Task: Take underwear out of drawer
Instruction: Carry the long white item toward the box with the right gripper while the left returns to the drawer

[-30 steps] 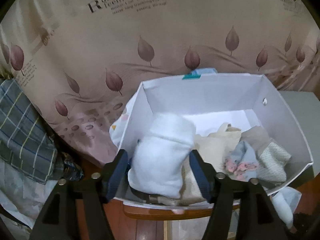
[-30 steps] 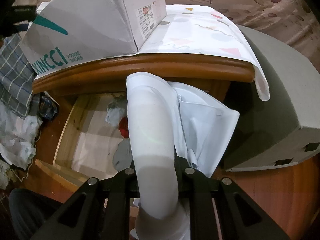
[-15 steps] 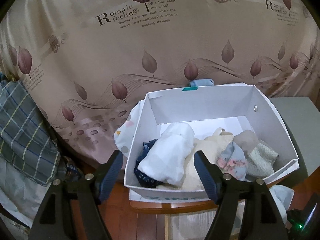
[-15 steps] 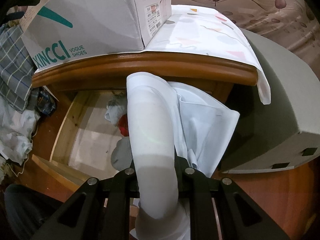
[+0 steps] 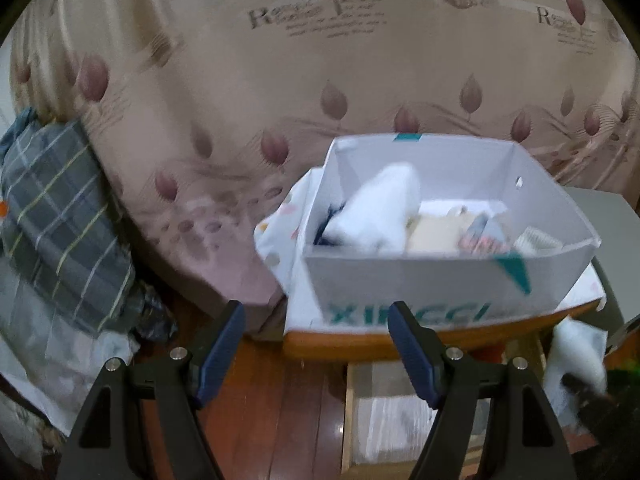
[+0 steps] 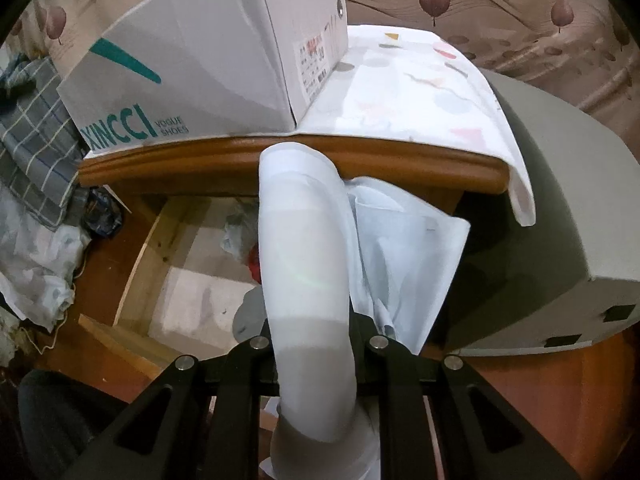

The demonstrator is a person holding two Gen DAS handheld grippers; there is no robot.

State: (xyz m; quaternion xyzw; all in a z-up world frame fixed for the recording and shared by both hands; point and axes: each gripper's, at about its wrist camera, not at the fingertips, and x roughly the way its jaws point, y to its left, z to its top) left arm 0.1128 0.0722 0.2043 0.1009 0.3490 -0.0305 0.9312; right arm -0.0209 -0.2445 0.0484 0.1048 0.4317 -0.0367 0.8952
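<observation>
Backdrop: leaf-printed beige bedspread (image 5: 208,92) hangs as soft draped cloth behind everything; a plaid grey garment (image 5: 60,208) lies bunched at the left.
Nightstand: rounded, varnished wooden top (image 6: 280,156), covered by a thin white cloth with pastel shapes (image 6: 420,92), likely to protect the wood.
Shoe box: lidless white cardboard box (image 5: 432,280) stands on that cloth, serving as the collecting bin; rolled white, cream and floral pieces lie inside.
Drawer: pale wooden drawer (image 6: 160,256) stands pulled out below the top, with a few crumpled pieces left near its back.
Left gripper (image 5: 316,348): blue-padded jaws spread wide with nothing between them, in front of the box and apart from it.
Right gripper (image 6: 316,364): jaws clenched on a white underwear roll (image 6: 304,280), smooth stretchy fabric standing upright over the drawer, a loose thin white sheet (image 6: 404,264) alongside.
Judgement: the roll seems ready to go to the box.
</observation>
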